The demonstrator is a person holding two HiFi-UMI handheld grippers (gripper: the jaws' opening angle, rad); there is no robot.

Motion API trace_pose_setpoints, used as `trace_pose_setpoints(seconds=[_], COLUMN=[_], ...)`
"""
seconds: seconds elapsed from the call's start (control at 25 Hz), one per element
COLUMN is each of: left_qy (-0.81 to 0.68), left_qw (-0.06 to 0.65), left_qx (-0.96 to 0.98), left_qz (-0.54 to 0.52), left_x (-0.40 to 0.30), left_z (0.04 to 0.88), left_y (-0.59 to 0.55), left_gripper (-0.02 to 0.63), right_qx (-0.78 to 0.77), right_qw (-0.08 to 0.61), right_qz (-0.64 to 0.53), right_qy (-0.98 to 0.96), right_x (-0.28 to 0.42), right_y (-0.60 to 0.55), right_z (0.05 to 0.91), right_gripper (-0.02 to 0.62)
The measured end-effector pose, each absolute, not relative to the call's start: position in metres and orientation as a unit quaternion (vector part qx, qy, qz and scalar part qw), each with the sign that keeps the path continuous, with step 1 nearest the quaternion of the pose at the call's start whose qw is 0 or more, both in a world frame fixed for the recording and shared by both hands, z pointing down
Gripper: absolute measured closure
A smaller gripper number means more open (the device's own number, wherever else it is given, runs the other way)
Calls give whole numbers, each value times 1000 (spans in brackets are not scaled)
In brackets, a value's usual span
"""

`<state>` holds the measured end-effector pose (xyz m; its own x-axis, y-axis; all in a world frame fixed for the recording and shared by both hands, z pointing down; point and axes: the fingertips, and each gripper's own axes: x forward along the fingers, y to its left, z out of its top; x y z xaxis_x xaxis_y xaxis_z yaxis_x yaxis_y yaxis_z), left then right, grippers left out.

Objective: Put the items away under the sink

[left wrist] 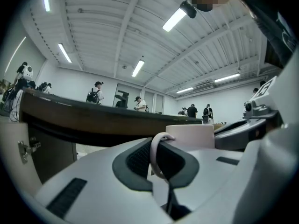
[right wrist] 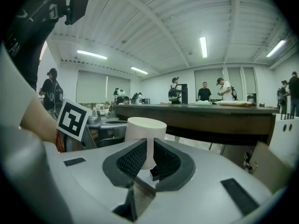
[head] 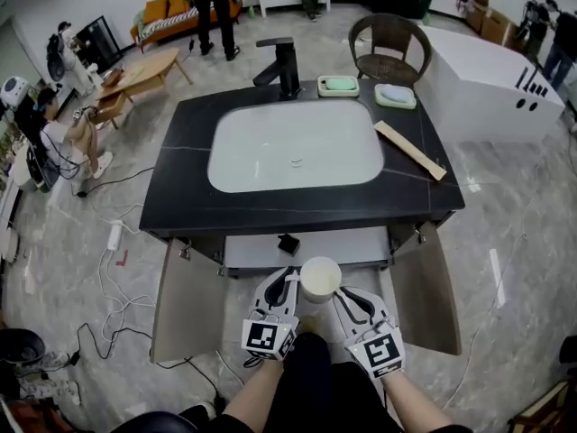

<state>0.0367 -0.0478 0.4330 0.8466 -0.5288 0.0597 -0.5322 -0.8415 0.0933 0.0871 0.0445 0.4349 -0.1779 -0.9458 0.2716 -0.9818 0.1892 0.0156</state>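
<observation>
A cream mug point(head: 320, 278) hangs in front of the open cabinet point(head: 306, 249) under the black-topped sink vanity point(head: 180, 197). My left gripper point(head: 290, 280) is shut on the mug's handle. In the left gripper view the handle loop point(left wrist: 154, 153) is pinched between the pads, with the mug body point(left wrist: 191, 134) just beyond. My right gripper point(head: 341, 294) sits at the mug's right side with its jaws nearly together. In the right gripper view the mug point(right wrist: 145, 129) stands right past the tips point(right wrist: 148, 160); whether they touch it I cannot tell.
Both cabinet doors stand swung out, the left door point(head: 185, 300) and the right door point(head: 433, 287). A small black object point(head: 288, 243) lies on the cabinet's shelf. On the countertop are a faucet point(head: 284, 66), two soap dishes point(head: 338, 85) and a wooden strip point(head: 410, 150). Cables point(head: 113, 269) trail on the floor at left.
</observation>
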Motion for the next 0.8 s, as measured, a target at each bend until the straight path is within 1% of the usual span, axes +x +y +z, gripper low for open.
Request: trace_pose_setpoints(seconds=[0.24, 0.48, 0.64, 0.8], left_qy=[-261, -251, -247, -253], left_qw=[45, 33, 24, 24], left_qx=[964, 967, 968, 967], left_qz=[1, -19, -21, -26], left_x=[72, 106, 111, 110], left_z=[550, 649, 701, 734], left_y=[-79, -103, -107, -112], left_gripper=[591, 592, 592, 594], right_qx=[653, 675, 676, 666], right_qw=[95, 96, 88, 91], right_qz=[66, 33, 31, 36], right_qy=[-748, -731, -731, -739], right_x=[121, 154, 160, 162], right_y=[14, -10, -15, -21], right_z=[553, 653, 705, 740], right_gripper=[538, 538, 538, 538])
